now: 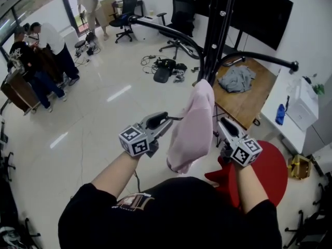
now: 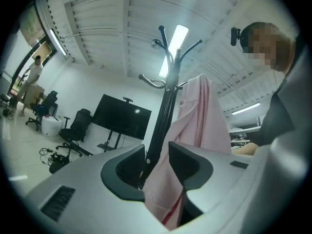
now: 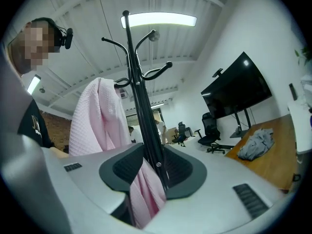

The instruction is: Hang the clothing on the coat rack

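Note:
A pink garment point(image 1: 194, 123) hangs draped over a hook of the black coat rack point(image 1: 215, 40), straight in front of me. My left gripper point(image 1: 165, 119) sits at the cloth's left side. In the left gripper view its jaws point(image 2: 157, 155) stand apart, with a fold of the pink garment point(image 2: 202, 116) lying loose between them and the coat rack's pole point(image 2: 163, 106) behind. My right gripper point(image 1: 224, 124) is at the cloth's right side. Its jaws point(image 3: 152, 154) are also apart, and the lower end of the garment point(image 3: 95, 116) hangs between them in front of the pole point(image 3: 136, 96).
A wooden table point(image 1: 249, 105) to the right carries a crumpled grey garment point(image 1: 236, 78). A red stool point(image 1: 270, 167) stands close at my right, a white cabinet point(image 1: 290, 113) beyond it. Cables point(image 1: 163, 69), office chairs point(image 1: 124, 12) and several people point(image 1: 46, 51) are across the floor.

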A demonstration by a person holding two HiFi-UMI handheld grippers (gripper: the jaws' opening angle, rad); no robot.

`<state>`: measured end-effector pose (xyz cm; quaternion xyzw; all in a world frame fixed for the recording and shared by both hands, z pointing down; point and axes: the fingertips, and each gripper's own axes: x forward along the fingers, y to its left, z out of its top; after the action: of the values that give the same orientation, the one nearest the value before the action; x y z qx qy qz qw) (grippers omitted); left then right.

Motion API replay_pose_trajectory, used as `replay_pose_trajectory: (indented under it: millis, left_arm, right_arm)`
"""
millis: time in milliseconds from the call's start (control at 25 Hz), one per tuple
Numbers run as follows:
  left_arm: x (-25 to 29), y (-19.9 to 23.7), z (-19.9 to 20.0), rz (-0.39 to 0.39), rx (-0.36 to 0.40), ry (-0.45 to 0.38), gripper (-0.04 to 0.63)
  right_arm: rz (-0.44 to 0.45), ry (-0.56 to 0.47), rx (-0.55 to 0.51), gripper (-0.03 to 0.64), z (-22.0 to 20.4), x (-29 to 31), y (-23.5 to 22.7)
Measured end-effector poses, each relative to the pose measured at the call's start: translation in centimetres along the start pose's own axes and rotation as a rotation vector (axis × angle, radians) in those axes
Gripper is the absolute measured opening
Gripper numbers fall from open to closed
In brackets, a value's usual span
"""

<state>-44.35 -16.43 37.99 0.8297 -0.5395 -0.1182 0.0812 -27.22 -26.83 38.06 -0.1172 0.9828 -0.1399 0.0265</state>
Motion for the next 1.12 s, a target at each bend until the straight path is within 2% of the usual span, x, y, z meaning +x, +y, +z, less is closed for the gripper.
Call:
replay_pose_trajectory:
  millis: [80, 200, 320, 560, 880, 1000, 1120]
  left_arm:
    - [-0.8, 0.0, -1.6, 0.011, -0.03, 0.011, 0.146]
    - [-1.0, -1.1, -2.9, -0.005, -0.04, 0.015, 0.146]
    - [-1.0, -1.7, -3.8, -0.013, -0.071, 0.003, 0.146]
    - [-2.8, -1.2, -5.3, 0.041, -0.126, 0.003, 0.146]
    - [-5.3, -2.8, -5.9, 0.113, -0.094, 0.011, 0.146]
    - [-6.8, -5.5, -5.1, 0.084, -0.079, -0.042, 0.146]
    - [-7.9, -10.6, -4.7, -0.033, -0.064, -0.075, 0.131]
  right_arm:
    - [-0.015, 0.001, 0.022, 0.138, -0.5, -0.8, -0.8]
    - [-0.048, 0.005, 0.002, 0.138, -0.1, -1.7, -1.2]
    - [-0.029, -0.003, 0.026, 0.138, -0.7, -2.4, -2.2]
    - [-0.055, -0.002, 0.016, 0.138, -0.2, -4.1, -2.6]
    - [-0.046, -0.017, 0.041, 0.138, -0.3, -7.3, -4.4]
    - [-0.04, -0.016, 0.032, 0.138, -0.2, -9.1, -4.3]
    - [-0.022, -0.012, 0.038, 0.138, -0.9, -11.9, -4.6]
